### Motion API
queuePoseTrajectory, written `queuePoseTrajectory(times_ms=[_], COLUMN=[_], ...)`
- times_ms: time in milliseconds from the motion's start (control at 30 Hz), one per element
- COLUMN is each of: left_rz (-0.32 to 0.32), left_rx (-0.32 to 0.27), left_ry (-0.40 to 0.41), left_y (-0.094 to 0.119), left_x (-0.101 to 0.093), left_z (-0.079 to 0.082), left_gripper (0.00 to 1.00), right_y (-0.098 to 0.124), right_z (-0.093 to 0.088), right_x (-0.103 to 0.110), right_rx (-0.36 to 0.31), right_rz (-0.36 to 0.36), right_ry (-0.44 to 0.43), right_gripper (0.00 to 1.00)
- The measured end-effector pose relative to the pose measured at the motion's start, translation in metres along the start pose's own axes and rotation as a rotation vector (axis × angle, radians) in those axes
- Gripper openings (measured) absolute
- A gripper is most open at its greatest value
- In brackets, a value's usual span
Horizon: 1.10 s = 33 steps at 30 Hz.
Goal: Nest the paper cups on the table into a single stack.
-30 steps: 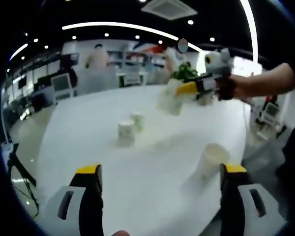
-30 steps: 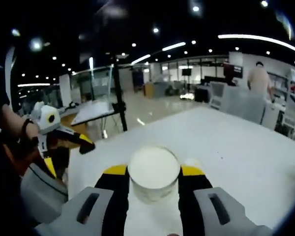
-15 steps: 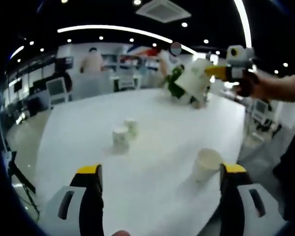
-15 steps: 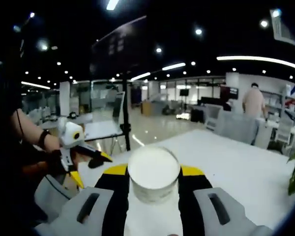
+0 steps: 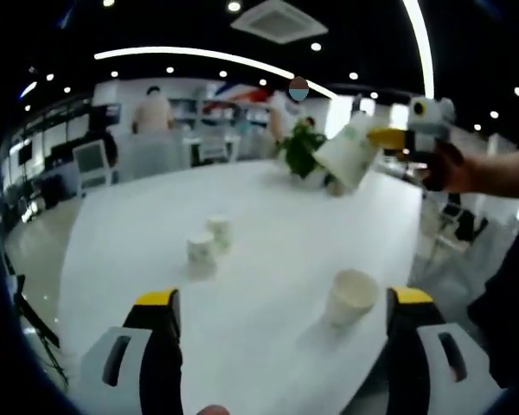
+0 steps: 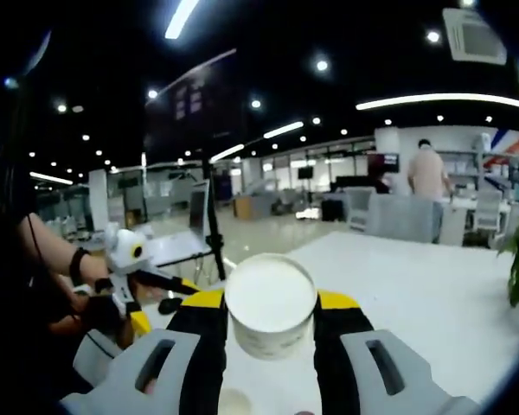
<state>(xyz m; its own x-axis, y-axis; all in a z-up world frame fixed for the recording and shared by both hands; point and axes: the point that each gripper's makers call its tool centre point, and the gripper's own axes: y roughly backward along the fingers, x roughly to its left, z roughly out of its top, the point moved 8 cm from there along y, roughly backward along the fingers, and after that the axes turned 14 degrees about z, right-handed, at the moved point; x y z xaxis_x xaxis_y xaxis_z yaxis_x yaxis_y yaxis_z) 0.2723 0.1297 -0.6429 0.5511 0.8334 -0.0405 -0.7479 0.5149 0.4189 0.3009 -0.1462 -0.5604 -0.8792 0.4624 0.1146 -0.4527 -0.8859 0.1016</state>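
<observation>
Right gripper view: right hand-held gripper (image 6: 271, 316) clamps paper cup (image 6: 270, 303).

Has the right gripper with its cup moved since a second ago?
Yes. In the left gripper view the right gripper, shut on its paper cup, has risen off the table to above the potted plant.

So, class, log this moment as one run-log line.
right gripper: shut on cup, raised | left gripper: open | table: three cups
</observation>
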Motion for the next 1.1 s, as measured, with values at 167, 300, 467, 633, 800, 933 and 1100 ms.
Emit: queuePoseTrajectory(times_ms=[167,300,467,633,800,933,1100], left_rz=[-0.012,-0.055,-0.102,-0.158,-0.213,-0.239,-0.280], left_rx=[-0.024,-0.039,-0.051,-0.050,-0.086,-0.099,-0.125], left_ry=[-0.043,-0.025,-0.026,0.011,0.078,0.119,0.159], left_y=[0.008,0.012,0.013,0.011,0.016,0.017,0.018], left_x=[-0.008,-0.019,-0.037,-0.053,-0.069,-0.075,-0.083], left_z=[0.008,0.014,0.021,0.025,0.037,0.040,0.042], left_gripper=[0.96,0.93,0.92,0.89,0.87,0.83,0.75], right_y=[0.001,-0.001,-0.007,-0.014,-0.021,-0.027,-0.031], right_z=[-0.007,-0.012,-0.014,-0.018,-0.019,-0.020,-0.019], right_x=[0.003,0.007,0.014,0.025,0.037,0.044,0.047], right_rx=[-0.021,-0.064,-0.104,-0.121,-0.146,-0.156,-0.180], right_rz=[0.002,0.017,0.063,0.106,0.161,0.190,0.206], right_ry=[-0.029,-0.067,-0.116,-0.138,-0.157,-0.160,-0.192], right_gripper=[0.35,0.35,0.35,0.35,0.35,0.35,0.35])
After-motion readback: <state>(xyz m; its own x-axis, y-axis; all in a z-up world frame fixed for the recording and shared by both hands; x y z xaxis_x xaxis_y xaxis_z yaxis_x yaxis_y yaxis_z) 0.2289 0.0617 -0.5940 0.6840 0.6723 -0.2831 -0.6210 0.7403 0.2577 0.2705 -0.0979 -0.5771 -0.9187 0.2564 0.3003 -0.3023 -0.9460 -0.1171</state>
